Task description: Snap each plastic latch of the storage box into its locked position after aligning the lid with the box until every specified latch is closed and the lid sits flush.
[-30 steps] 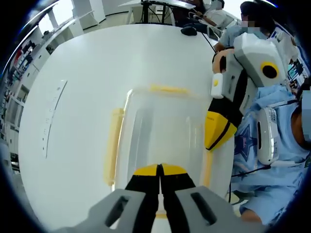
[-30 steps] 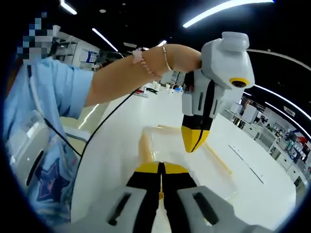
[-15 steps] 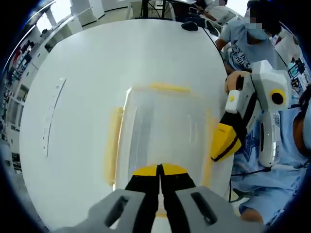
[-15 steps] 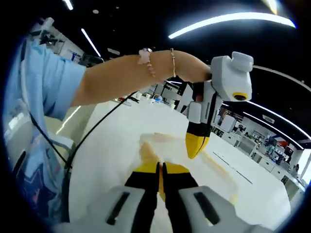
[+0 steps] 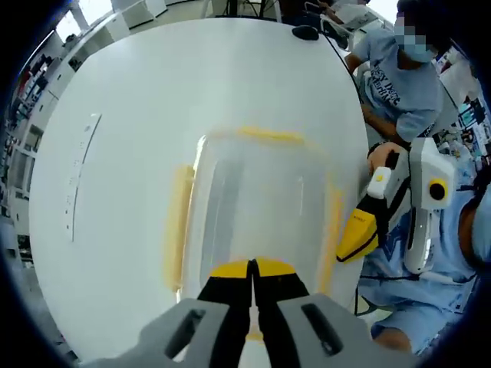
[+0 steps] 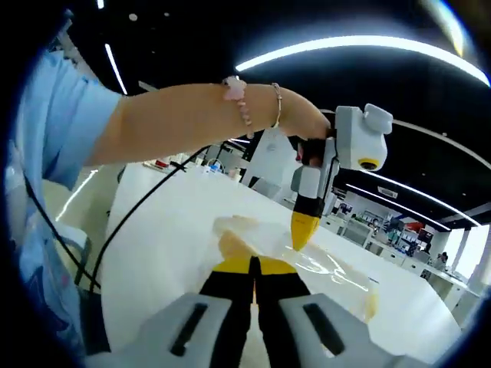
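Sitting on the white table point(image 5: 138, 115), the clear box point(image 5: 257, 203) looks light, stiff and slick; press its yellow latches point(image 5: 179, 226), not the lid. Left gripper point(image 5: 252, 270), jaws together, hovers over its near end; right gripper point(image 5: 354, 238), also closed, sits at its right latch.

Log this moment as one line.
left gripper: shut, over storage box lid | right gripper: shut, at side latch | table

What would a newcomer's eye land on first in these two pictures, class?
Probably the clear storage box with yellow latches, sitting on the white table. Next, the right gripper, yellow-tipped, at the box's right edge, and the left gripper poised above the lid.
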Demonstrator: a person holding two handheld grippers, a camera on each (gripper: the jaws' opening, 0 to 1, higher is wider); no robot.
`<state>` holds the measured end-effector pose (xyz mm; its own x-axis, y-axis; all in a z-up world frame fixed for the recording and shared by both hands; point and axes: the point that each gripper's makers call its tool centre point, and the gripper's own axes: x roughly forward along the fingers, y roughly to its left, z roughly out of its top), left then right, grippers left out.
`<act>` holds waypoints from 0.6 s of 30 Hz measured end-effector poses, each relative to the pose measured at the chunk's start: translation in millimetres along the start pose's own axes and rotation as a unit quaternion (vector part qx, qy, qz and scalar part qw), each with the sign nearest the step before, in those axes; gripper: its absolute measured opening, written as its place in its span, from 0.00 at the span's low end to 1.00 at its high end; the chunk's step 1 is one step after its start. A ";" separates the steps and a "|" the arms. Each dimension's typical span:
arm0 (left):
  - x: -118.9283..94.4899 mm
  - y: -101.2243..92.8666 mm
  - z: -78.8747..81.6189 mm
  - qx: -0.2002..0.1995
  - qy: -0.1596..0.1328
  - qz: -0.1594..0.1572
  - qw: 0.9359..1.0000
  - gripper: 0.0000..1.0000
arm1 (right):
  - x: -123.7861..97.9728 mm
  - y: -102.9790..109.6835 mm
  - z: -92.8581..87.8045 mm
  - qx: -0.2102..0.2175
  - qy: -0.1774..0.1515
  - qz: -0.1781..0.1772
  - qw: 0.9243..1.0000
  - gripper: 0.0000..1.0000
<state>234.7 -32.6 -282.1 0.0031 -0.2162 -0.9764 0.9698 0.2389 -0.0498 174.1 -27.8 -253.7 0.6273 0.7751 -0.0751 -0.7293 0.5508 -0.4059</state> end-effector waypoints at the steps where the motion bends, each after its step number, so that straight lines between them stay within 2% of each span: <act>1: 0.1 -0.2 -0.2 -0.001 0.000 0.000 1.000 0.00 | 0.1 0.1 -0.1 -0.002 -0.001 -0.003 1.000 0.00; 2: 2.0 -1.6 0.3 -0.008 -0.004 -0.009 1.000 0.00 | 3.7 9.0 -10.8 0.000 0.008 -0.006 1.000 0.00; 4: 3.3 -3.4 0.8 -0.008 -0.008 -0.011 1.000 0.00 | -0.9 3.9 -14.3 -0.027 0.020 -0.040 0.999 0.00; 6: 4.1 -4.1 2.1 -0.011 -0.009 -0.010 1.000 0.00 | -2.6 4.8 -20.5 -0.033 0.042 -0.046 0.998 0.00; 8: 5.0 -4.8 2.4 -0.011 -0.007 -0.008 1.000 0.00 | -3.7 3.8 -20.6 -0.041 0.043 -0.055 0.997 0.00; 11: 6.4 -6.1 1.5 -0.012 -0.003 -0.002 1.000 0.00 | -8.1 1.3 -26.0 -0.068 0.067 -0.067 0.993 0.00; 13: 7.6 -7.1 0.2 -0.022 0.000 -0.002 1.000 0.00 | -8.9 1.7 -29.5 -0.069 0.078 -0.071 0.992 0.00; 16: 8.3 -8.6 -0.6 -0.029 0.002 -0.006 1.000 0.00 | -10.5 2.5 -29.0 -0.066 0.077 -0.073 0.992 0.00; 18: 1.5 2.1 6.5 -0.027 0.003 -0.008 1.000 0.00 | -11.0 3.5 -29.3 -0.066 0.082 -0.075 0.992 0.00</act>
<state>238.4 -38.6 -282.3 -0.0135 -0.2139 -0.9768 0.9549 0.2872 -0.0761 172.6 -43.4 -281.0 0.7703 0.6206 -0.1470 -0.5883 0.6025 -0.5394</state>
